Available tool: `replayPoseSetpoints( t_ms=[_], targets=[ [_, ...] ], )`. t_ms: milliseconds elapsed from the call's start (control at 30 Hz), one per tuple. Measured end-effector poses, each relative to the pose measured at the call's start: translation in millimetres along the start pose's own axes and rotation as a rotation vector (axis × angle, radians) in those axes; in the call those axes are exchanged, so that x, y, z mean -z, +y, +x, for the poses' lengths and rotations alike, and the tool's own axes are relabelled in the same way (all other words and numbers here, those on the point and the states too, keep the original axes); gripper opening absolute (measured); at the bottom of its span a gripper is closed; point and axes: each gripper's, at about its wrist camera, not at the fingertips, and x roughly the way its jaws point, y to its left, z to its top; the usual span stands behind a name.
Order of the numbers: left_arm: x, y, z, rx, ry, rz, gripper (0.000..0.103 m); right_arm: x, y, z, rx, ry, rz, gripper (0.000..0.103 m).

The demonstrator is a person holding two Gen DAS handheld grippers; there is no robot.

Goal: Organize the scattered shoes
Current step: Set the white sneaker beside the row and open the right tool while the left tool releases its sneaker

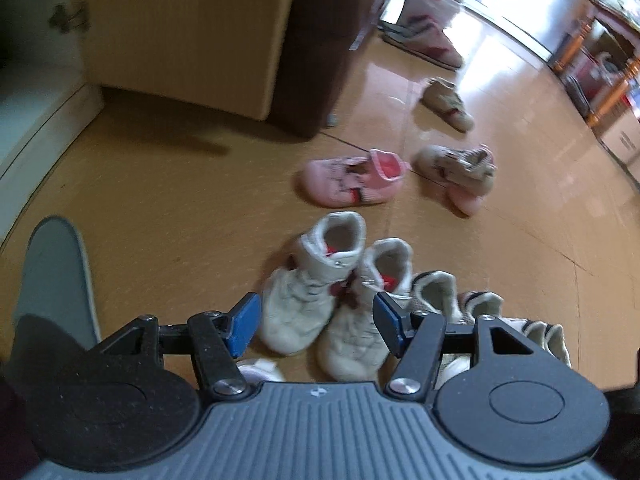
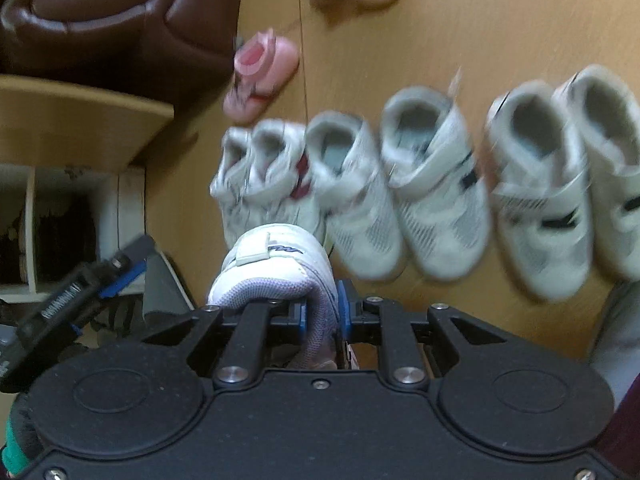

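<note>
Tan wood-look floor (image 1: 160,184) took up most of the room, with a dark brown leather seat (image 2: 100,12) and a pale cabinet (image 1: 180,32) along its edge. Across that floor a row of white strap shoes (image 2: 432,184) already stood side by side, toes the same way, six of them as far as I could count through the blur, so I judged a good part of the tidying done. Further out the loose ones remained: a pink shoe (image 1: 352,178) lying alone, a beige shoe (image 1: 456,168) just beside it with something pink under it, another beige shoe (image 1: 446,104) well apart, and a pink-and-white pair near the bright window, too blurred to describe. Closer in, the right claw (image 2: 322,316) was pinched on the heel of a white sneaker (image 2: 272,268) with a grey mesh collar, held in front of the row's near end; it looked bound for that line. The left claw (image 1: 316,324) hung spread and empty over two cream high-tops (image 1: 320,300), touching nothing I could see. By my guess, roughly half the shoes were left to place.
</note>
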Motion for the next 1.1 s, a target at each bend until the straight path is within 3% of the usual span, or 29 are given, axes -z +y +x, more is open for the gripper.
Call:
replayPoseSetpoints(
  t_ms=[233,533,833,1000,1100],
  targets=[
    [3.0,29.3,0.2,0.010,-0.004,-0.096,0.061,18.2,18.7,59.8,0.049,0.079,-0.011,0.016],
    [-1.5,55.4,17.6,0.022,0.005,-0.193,0.061,21.4,39.0,111.6,0.142,0.100,-0.065,0.018],
    [0.6,55.2,35.0,0.028,0.034,-0.215,0.061,23.0,53.0,125.0,0.193,0.115,-0.124,0.023],
    [2.2,52.9,31.1,0.028,0.029,-0.207,0.061,27.9,64.3,131.5,0.195,0.184,-0.229,0.025],
    [4.0,54.0,27.9,0.023,0.028,-0.209,0.061,24.3,55.4,125.3,0.156,0.120,-0.125,0.029]
  ],
)
